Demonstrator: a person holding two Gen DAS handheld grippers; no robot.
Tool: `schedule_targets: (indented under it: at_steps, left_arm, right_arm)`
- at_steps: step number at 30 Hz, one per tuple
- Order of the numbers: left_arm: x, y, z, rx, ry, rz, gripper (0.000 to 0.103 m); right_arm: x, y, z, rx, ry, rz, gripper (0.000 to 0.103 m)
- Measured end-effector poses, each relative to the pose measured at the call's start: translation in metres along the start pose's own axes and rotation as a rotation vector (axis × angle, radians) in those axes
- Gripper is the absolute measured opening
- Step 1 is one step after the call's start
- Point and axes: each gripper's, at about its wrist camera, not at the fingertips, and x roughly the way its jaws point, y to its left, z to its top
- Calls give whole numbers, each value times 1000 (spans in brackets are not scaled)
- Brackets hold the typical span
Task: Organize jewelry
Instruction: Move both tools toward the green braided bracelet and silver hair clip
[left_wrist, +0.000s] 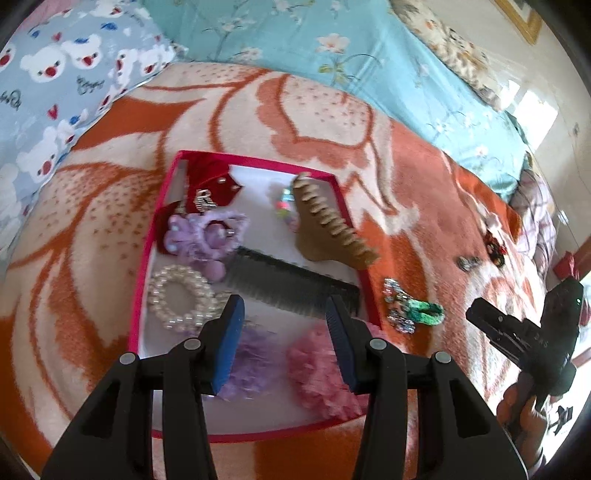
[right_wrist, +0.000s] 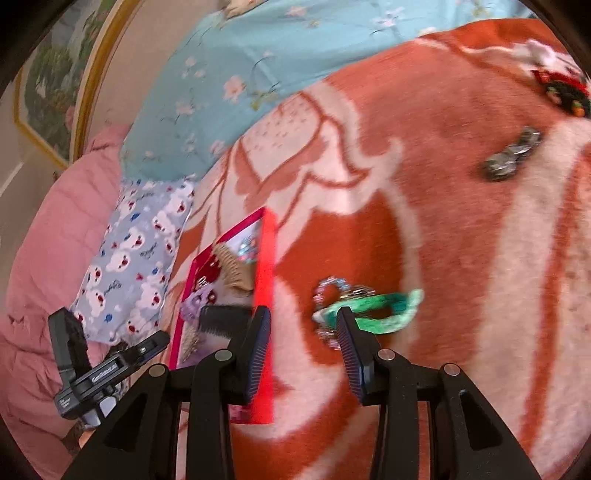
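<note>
A shallow pink-rimmed box (left_wrist: 142, 266) lies on the orange blanket. It holds a black comb (left_wrist: 295, 284), a tan claw clip (left_wrist: 332, 221), a pearl bracelet (left_wrist: 177, 295), purple (left_wrist: 251, 362) and pink (left_wrist: 321, 376) scrunchies and a red bow (left_wrist: 210, 177). My left gripper (left_wrist: 284, 317) is open and empty above the box's near half. A green band with a beaded ring (right_wrist: 369, 310) lies on the blanket right of the box (right_wrist: 267, 258). My right gripper (right_wrist: 303, 325) is open and empty just short of it. A silver clip (right_wrist: 511, 158) and a red-black clip (right_wrist: 561, 88) lie farther off.
A bear-print pillow (left_wrist: 55, 92) and a turquoise floral quilt (left_wrist: 314, 48) lie behind the box. A pink duvet (right_wrist: 44, 258) is heaped at the left of the right wrist view. The right gripper shows in the left wrist view (left_wrist: 476, 314).
</note>
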Motion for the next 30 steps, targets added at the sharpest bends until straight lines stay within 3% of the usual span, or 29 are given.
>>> schedule_targets:
  at_steps: [9, 15, 27, 30]
  left_arm:
    - [2, -49, -6, 94, 19, -62, 45]
    - [14, -91, -15, 209, 50, -96, 45]
    - [77, -180, -26, 419, 157, -145, 45]
    - [92, -192, -28, 448, 176, -149, 53]
  right_arm:
    - [-26, -37, 2, 57, -35, -48, 42]
    - [-32, -53, 1, 92, -44, -61, 42]
    - [-47, -87, 25, 143, -101, -111, 42]
    - [-48, -102, 39, 166, -123, -135, 44]
